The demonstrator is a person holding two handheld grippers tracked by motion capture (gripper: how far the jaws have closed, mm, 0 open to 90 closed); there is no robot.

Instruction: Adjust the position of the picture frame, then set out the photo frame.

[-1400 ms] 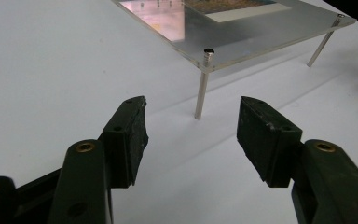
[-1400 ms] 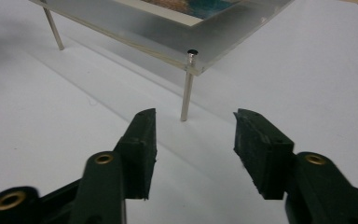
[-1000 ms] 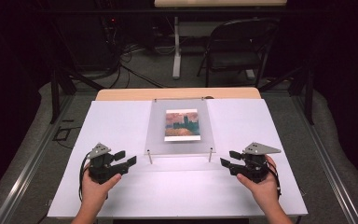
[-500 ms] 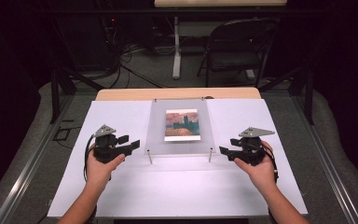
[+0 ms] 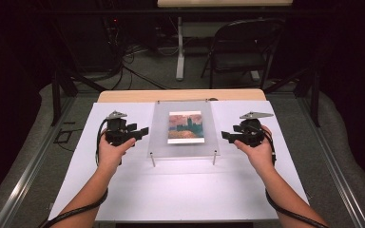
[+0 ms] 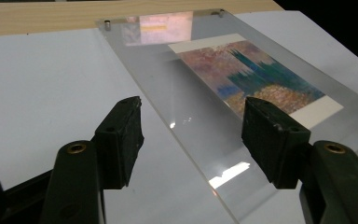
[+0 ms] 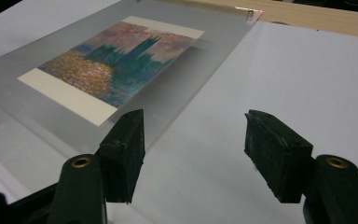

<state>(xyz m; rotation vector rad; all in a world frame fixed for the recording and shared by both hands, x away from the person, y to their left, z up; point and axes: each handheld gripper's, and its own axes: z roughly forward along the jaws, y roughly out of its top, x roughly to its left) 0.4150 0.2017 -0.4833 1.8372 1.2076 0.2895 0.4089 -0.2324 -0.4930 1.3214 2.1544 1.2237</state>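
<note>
Fingers apart on both grippers, nothing held. Left gripper (image 5: 138, 132) sits at the left side of the clear acrylic panel (image 5: 158, 142), fingers (image 6: 119, 140) spread wide, and in the left gripper view the panel's left edge runs between them, not touched. Panel lies at bench centre, raised on small metal standoff pins (image 5: 153, 160), tilted a bit with the near edge showing the pins; bench (image 5: 180, 190) has a white sheet on top and a wood strip (image 5: 180, 95) along the far edge. Under or in the panel is a print (image 5: 186, 127), a painting in pink, teal and orange with a white border, roughly mid panel. Right gripper (image 5: 229, 136) is just beside the panel's right edge, fingers (image 7: 123, 154) also spread; in the right gripper view the left finger overlaps the panel edge in the picture, contact cannot be told, the other finger is over bare white sheet. Both hands (image 5: 111, 152) are level with the panel's middle, mirrored. Step in hand, by my judgement: approach for a two-sided grasp of the panel, no grip yet. Next move likely calls for both grippers to slide inward until each edge sits between the fingers, then close evenly; panel is thin and slick, so uneven squeeze could tip it off the pins or shift the print.
</note>
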